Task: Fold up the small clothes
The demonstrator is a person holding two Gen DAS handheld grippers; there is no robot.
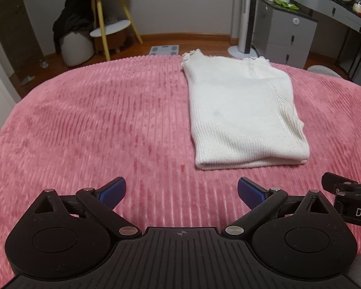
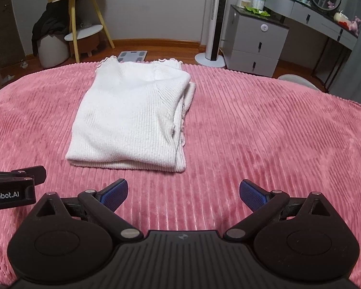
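- Knitwear: a white ribbed garment [image 1: 240, 113] lies folded into a neat rectangle on the pink ribbed bedspread [image 1: 96, 125], its frilled edge at the far side near the bed's end.
- The left hand-held gripper [image 1: 181, 190] hovers just short of the garment's near fold, blue pads spread wide, gripping nothing.
- The right hand-held gripper [image 2: 183, 191] sits beside it, likewise spread and empty.
- Beyond the bed: a bathroom scale [image 2: 132, 56] on the floor, a tower fan [image 2: 214, 19], grey drawers [image 2: 255, 41].
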